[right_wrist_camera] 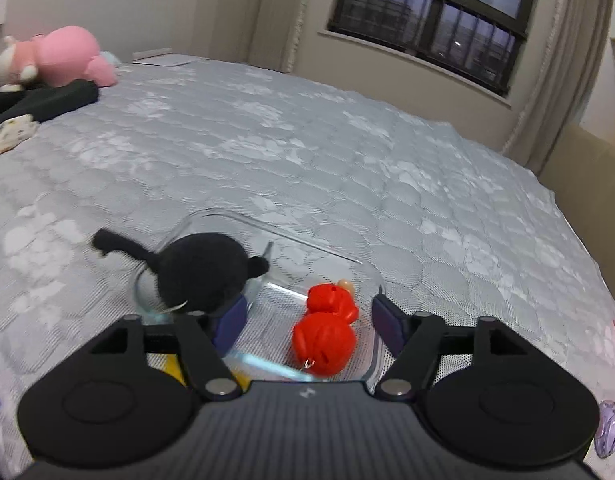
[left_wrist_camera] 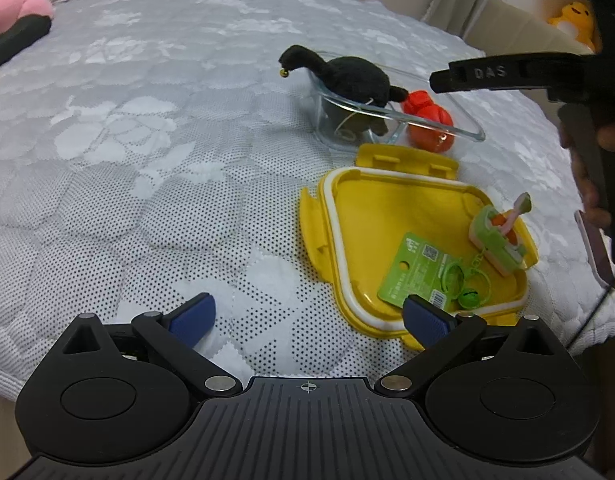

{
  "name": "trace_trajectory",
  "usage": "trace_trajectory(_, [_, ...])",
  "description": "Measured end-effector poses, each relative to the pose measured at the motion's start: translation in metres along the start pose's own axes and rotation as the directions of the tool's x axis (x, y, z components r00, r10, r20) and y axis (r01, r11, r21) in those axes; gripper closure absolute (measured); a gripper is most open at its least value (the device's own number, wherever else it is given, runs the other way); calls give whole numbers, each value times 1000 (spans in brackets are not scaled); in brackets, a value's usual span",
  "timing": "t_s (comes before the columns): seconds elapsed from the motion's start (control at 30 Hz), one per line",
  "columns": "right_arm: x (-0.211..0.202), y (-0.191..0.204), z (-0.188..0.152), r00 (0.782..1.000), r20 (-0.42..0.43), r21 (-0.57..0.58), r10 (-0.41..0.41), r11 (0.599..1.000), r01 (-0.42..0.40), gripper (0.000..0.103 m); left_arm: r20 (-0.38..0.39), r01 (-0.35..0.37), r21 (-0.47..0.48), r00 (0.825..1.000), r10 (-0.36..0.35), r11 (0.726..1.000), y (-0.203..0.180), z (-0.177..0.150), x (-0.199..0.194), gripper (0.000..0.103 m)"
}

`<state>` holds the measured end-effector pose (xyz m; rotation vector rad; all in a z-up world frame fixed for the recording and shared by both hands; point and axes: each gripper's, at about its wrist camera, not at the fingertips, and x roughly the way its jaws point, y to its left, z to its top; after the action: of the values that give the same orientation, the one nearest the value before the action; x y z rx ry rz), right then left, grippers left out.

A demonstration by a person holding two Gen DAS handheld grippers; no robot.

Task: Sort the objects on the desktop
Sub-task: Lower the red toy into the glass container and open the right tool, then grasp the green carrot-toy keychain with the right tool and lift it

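We see a clear glass container (left_wrist_camera: 391,114) standing on the grey quilted bed cover (left_wrist_camera: 147,140), and two toys are with it. A black plush creature (left_wrist_camera: 347,76) sits in the container at its left end, its long neck and head hanging out over the rim, with a small gold bell at the throat. A red toy figure (left_wrist_camera: 427,118) lies in the right part of the same container, a small metal ring at its near end.

Just in front of the container the yellow lid (left_wrist_camera: 387,220) lies upside down, its white seal facing up. On it rest a green keychain toy (left_wrist_camera: 499,240) near the right edge and its green paper tag (left_wrist_camera: 417,270), joined by a green ring and bell.

Our left gripper (left_wrist_camera: 307,316) hovers low over the bed, its blue-padded fingers spread wide with nothing between them; the right pad overlaps the lid's near corner in view. Our right gripper (right_wrist_camera: 305,318) hangs over the container, fingers apart, the red figure (right_wrist_camera: 325,332) lying between them; we cannot tell whether either pad touches it. The black plush (right_wrist_camera: 199,272) sits just beside the left finger.

Farther off, a pink plush (right_wrist_camera: 63,56) lies at the far left of the bed, and a dark window (right_wrist_camera: 431,16) shows in the wall behind.
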<state>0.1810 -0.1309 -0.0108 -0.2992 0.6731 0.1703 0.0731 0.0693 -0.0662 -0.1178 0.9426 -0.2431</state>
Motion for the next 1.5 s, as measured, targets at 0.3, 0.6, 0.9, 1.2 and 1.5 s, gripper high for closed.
trace_trajectory(0.3, [-31,-15,-47,991,-71,-42,111,993,-114,24,9,-23,-24,1000,23,999,6,1,-4,0])
trace_trajectory(0.6, [-17,4,-77,976,-183,-148,122,978,-150,22,7,-17,15,1000,16,1000,0,-1,-5,0])
trace_trajectory(0.9, [-26,-22,-63,964,-166,69,209,977,-200,51,-3,-9,-2,1000,9,1000,5,1,0,0])
trace_trajectory(1.2, [-69,-55,37,974,83,167,211,960,-223,51,-1,8,10,1000,-8,1000,5,0,2,0])
trace_trajectory(1.5, [-10,-32,72,999,40,106,14,994,-18,51,10,28,-36,1000,-28,999,22,-2,1,0])
